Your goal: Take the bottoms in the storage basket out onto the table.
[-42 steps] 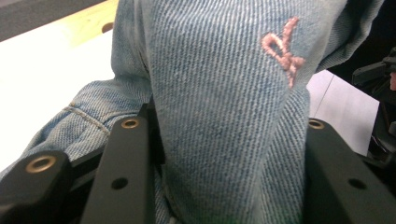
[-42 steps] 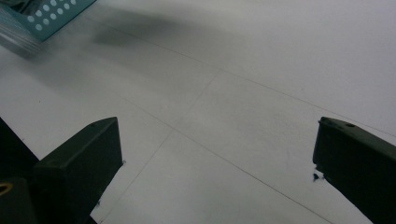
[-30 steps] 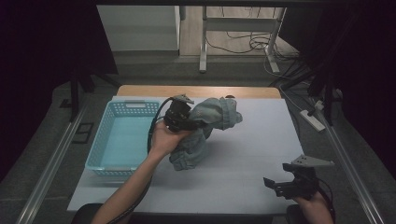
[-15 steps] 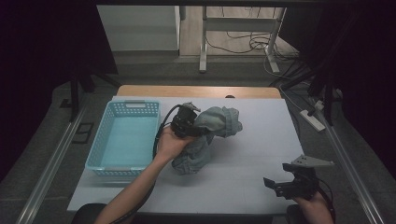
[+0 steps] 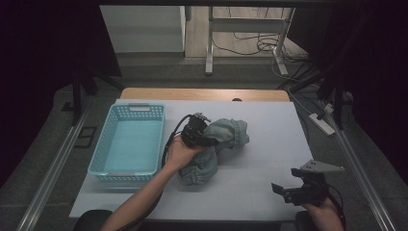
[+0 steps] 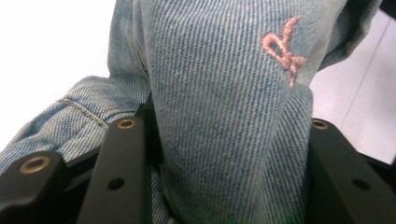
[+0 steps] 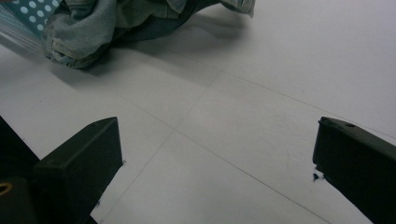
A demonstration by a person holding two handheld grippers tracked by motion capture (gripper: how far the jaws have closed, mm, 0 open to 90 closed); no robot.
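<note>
- We see the left hand point(image 5: 180, 153) reaching in from the bottom edge, forearm angled up to the middle of the desk point(image 5: 269, 144).
- The left gripper point(image 5: 204, 137) has its jaws clenched on a fold of the jeans point(image 5: 219, 144), which lie bunched just beside the blue basket point(image 5: 126, 144).
- We find the right gripper point(image 5: 296, 191) near the desk's front right corner, well apart from the jeans, jaws spread wide with bare desk between them.

Jeans point(image 6: 224, 116): ribbed denim cloth; basket point(image 5: 127, 144): perforated, probably plastic; table point(image 7: 261, 116): matt, smooth.
</note>
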